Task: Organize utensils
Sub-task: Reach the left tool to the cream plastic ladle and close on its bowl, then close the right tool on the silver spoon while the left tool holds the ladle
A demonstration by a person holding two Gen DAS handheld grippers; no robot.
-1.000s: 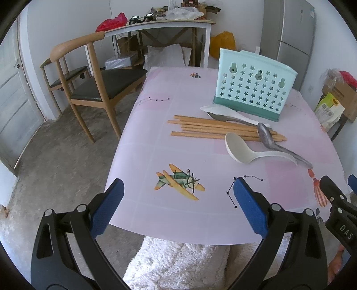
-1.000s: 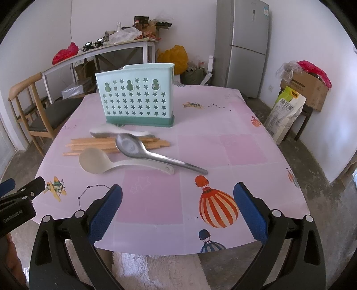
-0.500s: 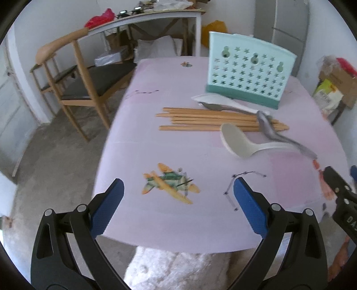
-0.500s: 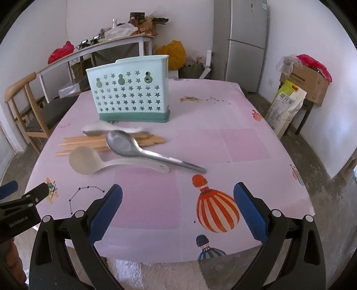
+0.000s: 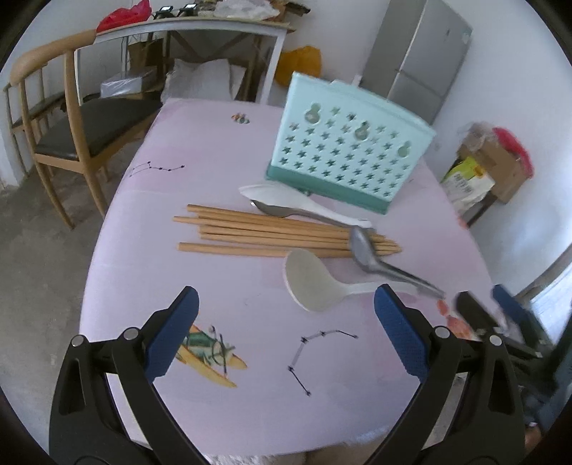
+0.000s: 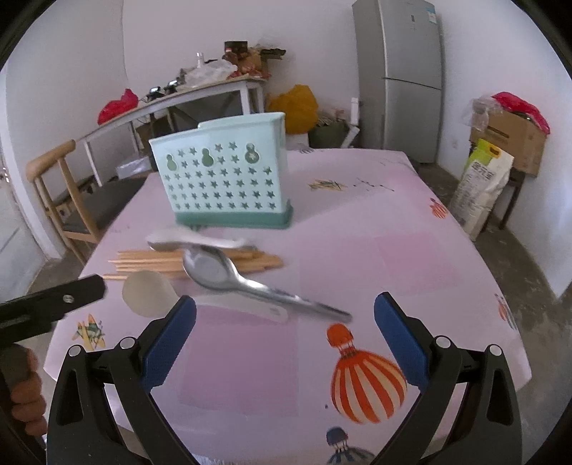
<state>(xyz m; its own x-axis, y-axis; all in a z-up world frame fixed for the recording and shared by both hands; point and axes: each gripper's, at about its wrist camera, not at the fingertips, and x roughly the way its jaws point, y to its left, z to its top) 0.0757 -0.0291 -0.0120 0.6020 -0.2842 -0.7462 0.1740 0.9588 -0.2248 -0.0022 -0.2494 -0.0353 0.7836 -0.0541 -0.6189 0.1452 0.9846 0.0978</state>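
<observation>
A mint-green utensil holder (image 5: 348, 157) (image 6: 223, 179) with star holes stands upright on the pink table (image 5: 228, 386). In front of it lie several wooden chopsticks (image 5: 264, 236) (image 6: 153, 259), a white spoon (image 5: 286, 198) with a small metal spoon (image 5: 282, 211), a large metal spoon (image 5: 375, 255) (image 6: 221, 273) and a white ladle (image 5: 314, 286) (image 6: 150, 295). My left gripper (image 5: 286, 332) hovers open over the table's near edge, short of the ladle. My right gripper (image 6: 286, 336) is open above the ladle's handle and the metal spoon's handle, holding nothing.
A wooden chair (image 5: 68, 118) stands left of the table, with a cluttered side table (image 5: 200, 25) behind. A grey fridge (image 6: 411, 78) is at the back right. Boxes and bags (image 6: 500, 150) line the right wall. A hand (image 6: 25, 397) holds the left gripper's handle.
Both grippers have moved forward over the table toward the utensils. The holder and spoons appear larger and closer. Both stayed open.
</observation>
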